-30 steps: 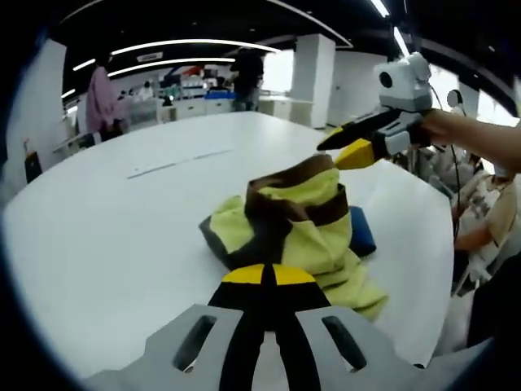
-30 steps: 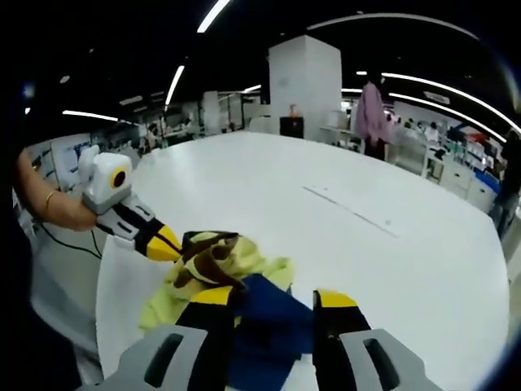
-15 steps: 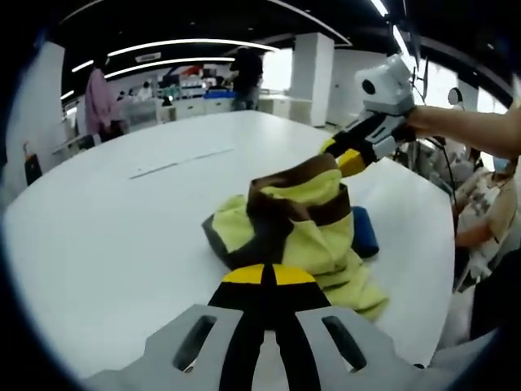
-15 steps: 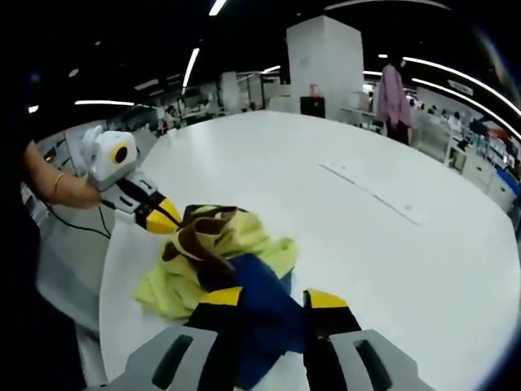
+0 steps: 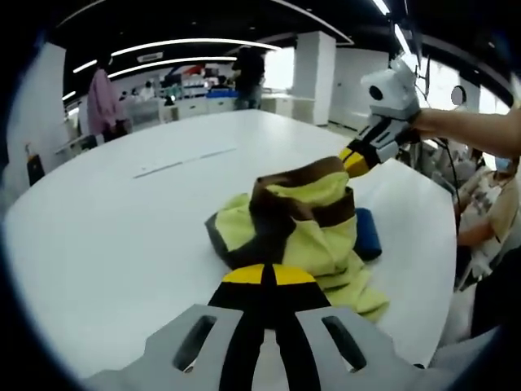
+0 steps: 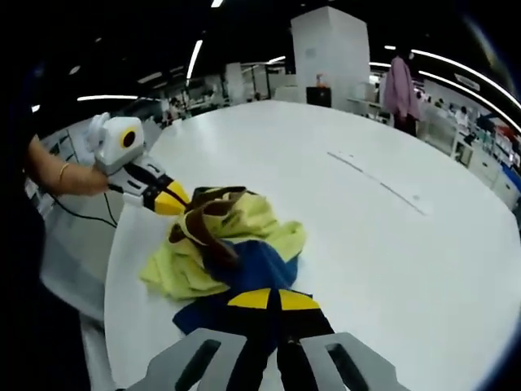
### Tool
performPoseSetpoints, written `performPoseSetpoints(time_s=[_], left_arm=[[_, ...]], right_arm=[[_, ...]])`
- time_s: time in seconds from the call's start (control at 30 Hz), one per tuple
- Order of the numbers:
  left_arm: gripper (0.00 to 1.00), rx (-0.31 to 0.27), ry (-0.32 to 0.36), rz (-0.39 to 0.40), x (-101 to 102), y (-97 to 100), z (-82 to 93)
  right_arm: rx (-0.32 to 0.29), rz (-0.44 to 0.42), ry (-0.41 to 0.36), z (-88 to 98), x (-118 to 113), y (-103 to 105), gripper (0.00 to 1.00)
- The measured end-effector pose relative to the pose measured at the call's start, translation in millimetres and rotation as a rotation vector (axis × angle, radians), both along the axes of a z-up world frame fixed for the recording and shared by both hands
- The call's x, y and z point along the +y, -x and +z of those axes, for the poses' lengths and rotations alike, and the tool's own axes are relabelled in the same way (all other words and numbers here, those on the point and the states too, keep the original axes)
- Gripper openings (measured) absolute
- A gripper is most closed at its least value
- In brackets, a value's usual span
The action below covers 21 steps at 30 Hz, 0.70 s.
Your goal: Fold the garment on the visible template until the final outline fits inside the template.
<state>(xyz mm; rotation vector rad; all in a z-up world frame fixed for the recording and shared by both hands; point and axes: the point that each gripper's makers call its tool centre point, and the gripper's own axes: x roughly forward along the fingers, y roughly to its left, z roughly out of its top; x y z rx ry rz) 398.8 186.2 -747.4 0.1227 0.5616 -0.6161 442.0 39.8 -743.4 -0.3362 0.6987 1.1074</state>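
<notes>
A crumpled yellow-green garment (image 5: 313,232) with brown bands and a blue part (image 5: 366,234) lies bunched on the white table (image 5: 122,236). In the left gripper view my left gripper (image 5: 266,274) is shut at the garment's near edge and seems to pinch it. My right gripper (image 5: 352,160) comes in from the right, its tip at the raised brown band. In the right gripper view my right gripper (image 6: 269,299) is shut over the blue cloth (image 6: 248,269). The garment (image 6: 244,220) lies beyond it, and the left gripper (image 6: 171,198) touches its far left side.
A thin pale strip (image 5: 183,160) lies on the table farther out, seen again as a strip (image 6: 383,183) at the right. The table edge (image 5: 444,269) runs close behind the garment. People stand by desks in the background, and a white pillar (image 6: 334,49) rises beyond the table.
My right gripper's jaws, open around the blue cloth a second ago, have closed on it. The left gripper stayed shut at the garment's edge. The pile shifted only slightly.
</notes>
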Motion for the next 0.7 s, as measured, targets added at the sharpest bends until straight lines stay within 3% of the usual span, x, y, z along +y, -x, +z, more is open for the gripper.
performPoseSetpoints(time_s=[0.23, 0.47, 0.7], left_arm=[[0.0, -0.027, 0.013, 0.026, 10, 3.0, 20.7], [0.0, -0.081, 0.015, 0.075, 28, -3.3, 48.4], [0.0, -0.109, -0.015, 0.107, 44, -14.5, 60.4]], right_arm=[[-0.011, -0.03, -0.07, 23.1, -3, 6, 0.0], [-0.064, -0.089, -0.098, 42.9, -14, -1, 0.0], [-0.11, -0.159, -0.153, 64.1, -22, -10, 0.0]])
